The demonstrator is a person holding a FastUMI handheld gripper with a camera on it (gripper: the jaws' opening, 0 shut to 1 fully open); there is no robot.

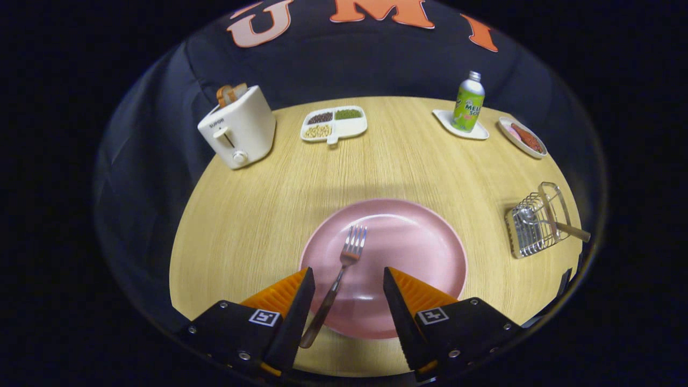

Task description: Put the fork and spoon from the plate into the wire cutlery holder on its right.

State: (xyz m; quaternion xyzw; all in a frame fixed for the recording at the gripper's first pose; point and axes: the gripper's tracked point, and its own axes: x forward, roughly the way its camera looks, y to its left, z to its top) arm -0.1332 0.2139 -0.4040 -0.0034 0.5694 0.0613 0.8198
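Currently the gripper (pixel 348 290) has its fingers spread apart over the near edge of the pink plate (pixel 414 252), clamped on nothing. Fork (pixel 338 279) lies on the plate, tines pointing away, its handle running back beside the left finger and past the plate's near rim. Spoon (pixel 553 223) sits already in the wire cutlery holder (pixel 535 226) to the plate's right, handle sticking out toward the table edge. Beyond: white toaster (pixel 239 131) with bread in its slots, marked "SUPOR"; divided dish (pixel 333 124) of beans; green bottle (pixel 468 103) on a white coaster (pixel 449 121), label only partly legible; small dish (pixel 524 137) beside it. Wooden table (pixel 252 215).
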